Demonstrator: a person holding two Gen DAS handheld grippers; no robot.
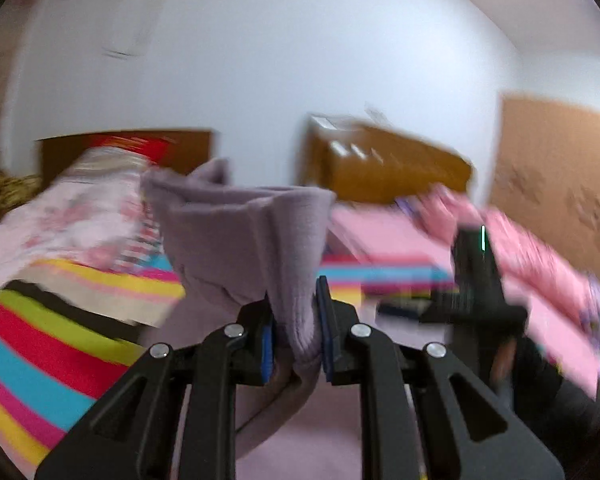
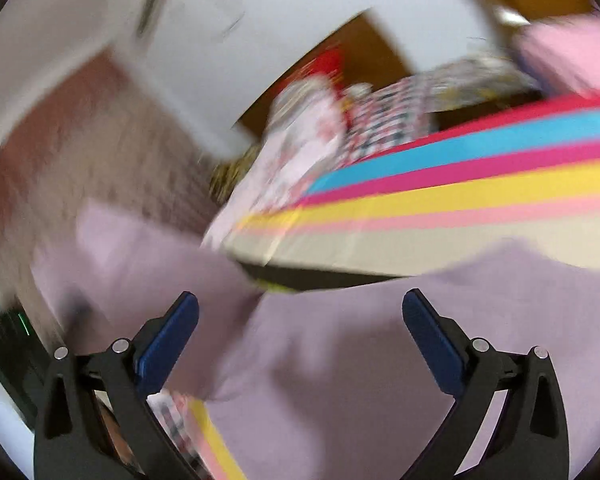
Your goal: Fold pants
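Observation:
The pants [image 1: 244, 236] are soft lilac-grey fleece. In the left wrist view my left gripper [image 1: 296, 320] is shut on a bunched fold of them, which rises in front of the camera while more cloth hangs below the jaws. My other gripper [image 1: 476, 276] shows there as a dark blurred shape at the right. In the right wrist view my right gripper [image 2: 300, 320] stands open, its blue pads [image 2: 172, 340] far apart, with nothing pressed between them. The pants [image 2: 340, 360] lie spread under and ahead of it on the bed. That view is tilted and blurred.
A striped bedsheet [image 1: 52, 344] in bright colours covers the bed. Pink floral bedding [image 1: 68, 212] is heaped at the back left, pink cloth [image 1: 540, 276] at the right. A wooden headboard [image 1: 388, 168] and a white wall stand behind. The striped sheet [image 2: 460, 184] fills the right wrist view's upper right.

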